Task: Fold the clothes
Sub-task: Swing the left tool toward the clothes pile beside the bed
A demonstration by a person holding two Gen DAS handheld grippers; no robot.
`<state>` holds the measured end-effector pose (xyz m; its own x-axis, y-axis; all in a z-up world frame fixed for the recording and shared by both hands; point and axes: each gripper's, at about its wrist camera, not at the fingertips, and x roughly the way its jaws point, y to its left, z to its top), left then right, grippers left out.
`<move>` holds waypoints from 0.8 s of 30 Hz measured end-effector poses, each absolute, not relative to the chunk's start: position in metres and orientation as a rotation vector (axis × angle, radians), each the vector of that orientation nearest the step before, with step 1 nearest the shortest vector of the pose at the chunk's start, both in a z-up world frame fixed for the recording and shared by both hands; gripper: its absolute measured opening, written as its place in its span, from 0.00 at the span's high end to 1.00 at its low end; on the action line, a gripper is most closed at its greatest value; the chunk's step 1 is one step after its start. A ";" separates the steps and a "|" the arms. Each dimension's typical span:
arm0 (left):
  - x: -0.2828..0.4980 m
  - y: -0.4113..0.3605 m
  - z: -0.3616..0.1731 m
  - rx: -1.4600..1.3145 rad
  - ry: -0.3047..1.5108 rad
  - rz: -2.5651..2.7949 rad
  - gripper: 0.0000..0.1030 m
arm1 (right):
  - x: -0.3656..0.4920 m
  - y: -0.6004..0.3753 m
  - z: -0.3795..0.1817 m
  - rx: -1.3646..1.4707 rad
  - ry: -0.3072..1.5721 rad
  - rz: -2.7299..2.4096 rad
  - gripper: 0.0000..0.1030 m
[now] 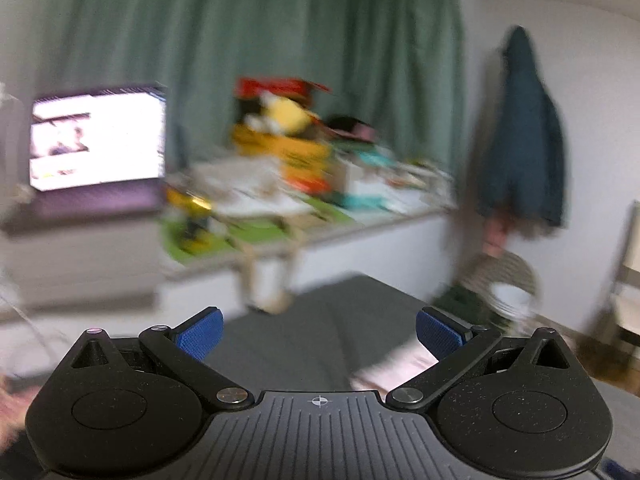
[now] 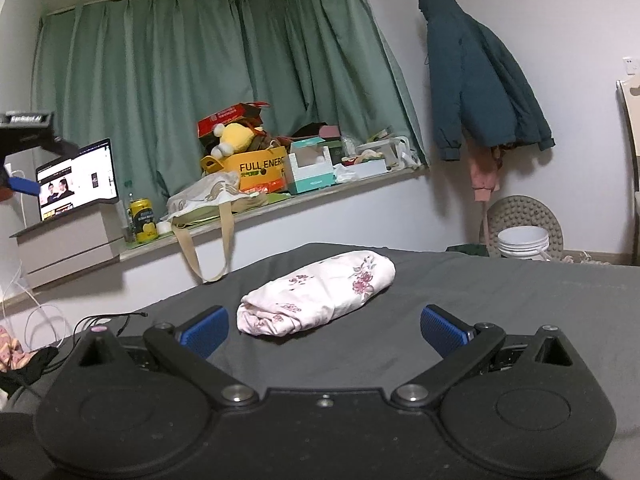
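Note:
A pale pink floral garment (image 2: 316, 294) lies folded into a compact bundle on the dark grey bed sheet (image 2: 500, 292), just ahead of my right gripper (image 2: 324, 330). That gripper is open, its blue pads apart and nothing between them. My left gripper (image 1: 319, 334) is open too and holds nothing; its view is motion-blurred. A corner of the pink garment (image 1: 394, 372) shows low beside its right finger. The left gripper also appears raised at the far left edge of the right wrist view (image 2: 24, 184).
A window ledge (image 2: 280, 204) behind the bed holds a laptop (image 2: 78, 180), a yellow can (image 2: 144, 220), a tote bag (image 2: 208, 200), boxes and a plush toy. A dark jacket (image 2: 476, 80) hangs on the right wall above white buckets (image 2: 522, 242). Cables (image 2: 104, 320) and loose clothes (image 2: 16, 356) lie at the bed's left.

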<state>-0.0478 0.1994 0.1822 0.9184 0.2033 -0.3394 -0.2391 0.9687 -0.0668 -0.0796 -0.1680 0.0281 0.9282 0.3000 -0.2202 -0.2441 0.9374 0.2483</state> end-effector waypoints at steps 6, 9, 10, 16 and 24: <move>-0.046 0.313 0.183 -0.226 0.348 0.401 0.00 | -0.079 -0.169 0.024 0.253 0.278 0.287 0.00; -0.052 0.355 0.183 -0.307 0.362 0.456 0.00 | -0.079 -0.167 0.022 0.247 0.287 0.293 0.00; -0.053 0.368 0.184 -0.293 0.387 0.498 0.00 | -0.080 -0.166 0.021 0.239 0.289 0.295 0.00; -0.070 0.440 0.156 -0.068 0.677 0.787 0.00 | -0.077 -0.163 0.020 0.231 0.303 0.300 0.00; -0.113 0.500 0.047 -0.079 0.955 0.741 0.01 | -0.073 -0.160 0.012 0.231 0.349 0.304 0.00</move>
<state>-0.1126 0.4995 0.0471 0.3547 0.5392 -0.7638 -0.6061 0.7547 0.2513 -0.0733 -0.1602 0.0121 0.8952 0.3303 -0.2990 -0.2517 0.9287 0.2725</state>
